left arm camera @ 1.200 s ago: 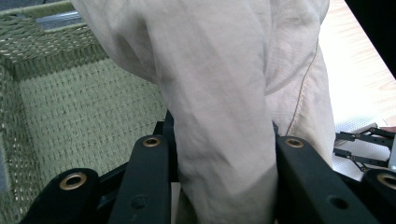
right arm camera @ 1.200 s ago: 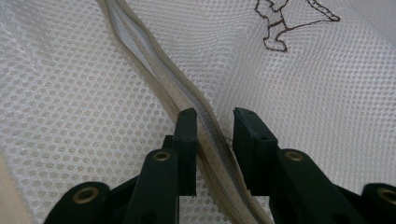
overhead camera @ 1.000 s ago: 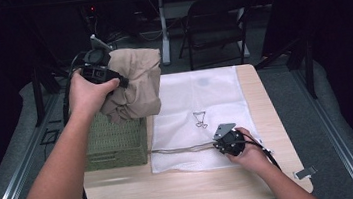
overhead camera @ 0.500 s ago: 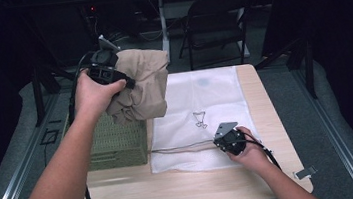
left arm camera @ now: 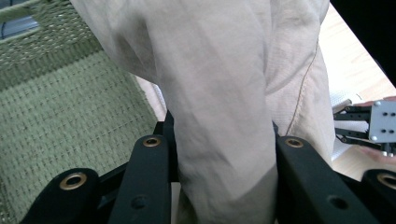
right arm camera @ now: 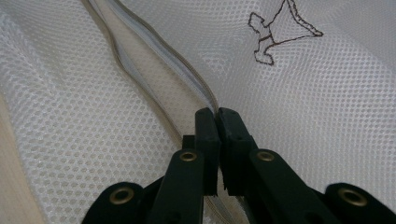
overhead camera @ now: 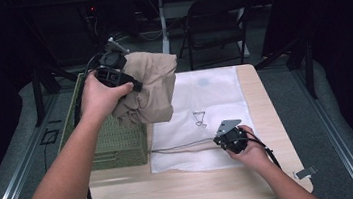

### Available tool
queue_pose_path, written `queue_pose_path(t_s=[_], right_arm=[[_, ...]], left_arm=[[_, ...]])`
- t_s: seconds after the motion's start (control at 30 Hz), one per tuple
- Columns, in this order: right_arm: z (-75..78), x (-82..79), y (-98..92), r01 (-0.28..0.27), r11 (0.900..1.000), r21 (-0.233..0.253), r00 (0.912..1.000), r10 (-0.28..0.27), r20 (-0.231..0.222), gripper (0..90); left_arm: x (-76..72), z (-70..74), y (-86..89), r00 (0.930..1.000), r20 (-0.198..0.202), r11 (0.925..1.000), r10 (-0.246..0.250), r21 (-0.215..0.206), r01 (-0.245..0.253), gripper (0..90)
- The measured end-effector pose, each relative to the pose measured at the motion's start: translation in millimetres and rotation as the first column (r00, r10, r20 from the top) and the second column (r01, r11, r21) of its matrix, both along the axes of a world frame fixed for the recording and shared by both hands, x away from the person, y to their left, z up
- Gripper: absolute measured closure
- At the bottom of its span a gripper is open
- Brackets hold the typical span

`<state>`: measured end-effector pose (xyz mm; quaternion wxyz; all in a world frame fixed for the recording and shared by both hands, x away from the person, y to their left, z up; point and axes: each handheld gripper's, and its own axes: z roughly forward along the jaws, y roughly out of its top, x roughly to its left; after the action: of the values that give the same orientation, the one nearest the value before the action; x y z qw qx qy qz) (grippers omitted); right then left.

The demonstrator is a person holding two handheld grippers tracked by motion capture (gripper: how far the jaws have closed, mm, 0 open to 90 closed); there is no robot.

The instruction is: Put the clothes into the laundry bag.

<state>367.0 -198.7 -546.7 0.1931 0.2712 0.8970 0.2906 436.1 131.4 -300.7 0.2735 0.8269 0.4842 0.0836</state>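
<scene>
Left gripper clamps beige garment, hanging above green basket. Right gripper is pinched on mesh bag zipper edge. Risk: bunched cloth may snag the narrow opening, tugging the edge free.

This looks like a lab or recording studio set up for data capture: a small light wooden table stands on grey carpet, ringed by black curtains. Behind it are a black folding chair, metal stand legs and loose cables.
</scene>
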Motion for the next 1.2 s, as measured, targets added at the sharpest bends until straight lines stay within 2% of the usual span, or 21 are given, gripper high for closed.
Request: queue_pose_path(t_s=[0.07,0.33,0.4,0.53,0.63,0.87,0.93,0.97,1.2], right_arm=[[0.7,-0.1,0.1,0.006,1.000,0.018,1.0000,-0.006,0.004,87.2],[2.5,2.0,-0.5,0.016,1.000,0.019,0.9999,-0.016,0.000,87.4],[2.3,2.2,0.0,0.027,0.999,0.046,0.9996,-0.027,0.002,87.4],[5.6,2.7,-1.2,0.033,0.998,0.055,0.9994,-0.033,0.010,87.5],[8.1,2.7,-1.9,0.033,0.997,0.074,0.9993,-0.034,0.015,87.5],[12.2,1.2,-2.7,0.043,0.995,0.085,0.9987,-0.045,0.023,87.6],[14.8,1.1,-3.7,0.041,0.996,0.075,0.9985,-0.044,0.033,87.6],[14.3,0.6,-3.0,0.044,0.994,0.098,0.9984,-0.047,0.031,87.6],[18.2,-0.4,-3.2,0.046,0.993,0.108,0.9976,-0.051,0.047,87.6]], left_arm=[[-2.4,-0.8,-4.2,0.9999,-0.002,0.9999,-0.014,-0.007,0.014,68.4],[-6.2,-4.0,-10.8,0.9990,-0.011,0.9988,-0.043,-0.024,0.043,68.4],[-7.4,-5.1,-12.1,0.9987,-0.014,0.9985,-0.049,-0.027,0.049,68.4],[-11.0,-6.8,-15.4,0.9977,-0.017,0.9976,-0.066,-0.020,0.066,68.4],[-15.2,-8.4,-17.6,0.9964,-0.017,0.9961,-0.083,-0.030,0.083,68.4],[-26.0,-18.1,-22.4,0.9915,-0.028,0.9912,-0.127,-0.042,0.126,68.4],[-28.6,-21.5,-23.4,0.9899,-0.029,0.9897,-0.138,-0.040,0.137,68.4],[-30.0,-23.1,-23.9,0.9896,-0.029,0.9893,-0.141,-0.042,0.140,68.3],[-37.0,-33.4,-25.1,0.9859,-0.031,0.9853,-0.164,-0.053,0.162,68.4]])
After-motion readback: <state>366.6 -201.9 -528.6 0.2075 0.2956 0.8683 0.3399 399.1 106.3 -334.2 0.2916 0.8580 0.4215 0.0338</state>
